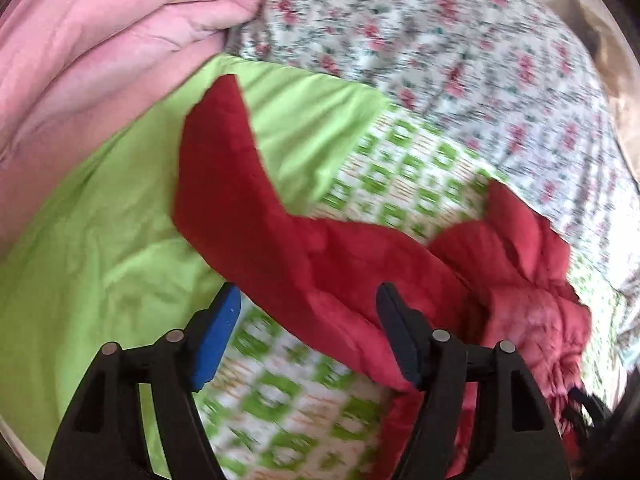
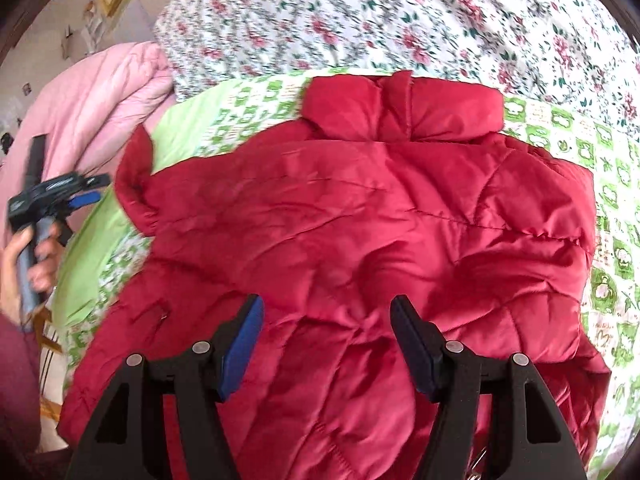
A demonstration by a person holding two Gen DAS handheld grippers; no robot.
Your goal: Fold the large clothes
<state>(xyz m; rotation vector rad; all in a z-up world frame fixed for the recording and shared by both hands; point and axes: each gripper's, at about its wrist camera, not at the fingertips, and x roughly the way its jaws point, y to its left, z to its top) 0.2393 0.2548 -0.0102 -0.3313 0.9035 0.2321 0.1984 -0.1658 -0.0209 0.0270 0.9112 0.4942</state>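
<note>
So the red puffer jacket [image 2: 360, 232] is lying spread across the middle of the right wrist view, collar at the top centre, on a green-and-white patterned blanket [image 2: 612, 184] over the floral bedsheet [image 2: 400, 8]. A sleeve [image 1: 224, 168] sticks out toward the upper left of the left wrist view, lying over the plain green part of the blanket.

The left gripper [image 1: 308, 316] is released, with nothing pinched between the blue pads. The right gripper [image 2: 326, 328] is hanging open above the jacket's lower middle, also empty. You can see the person's hand [image 2: 28, 264] with the left tool at the far left edge.

My take on the step: the sleeve looks like the next thing to fold in. Grab it near the cuff, not mid-sleeve, and lay it flat across the back. Puffy fabric springs back, so press it down before letting go. Pink duvet [image 1: 100, 40] in the upper left is out of the way.
</note>
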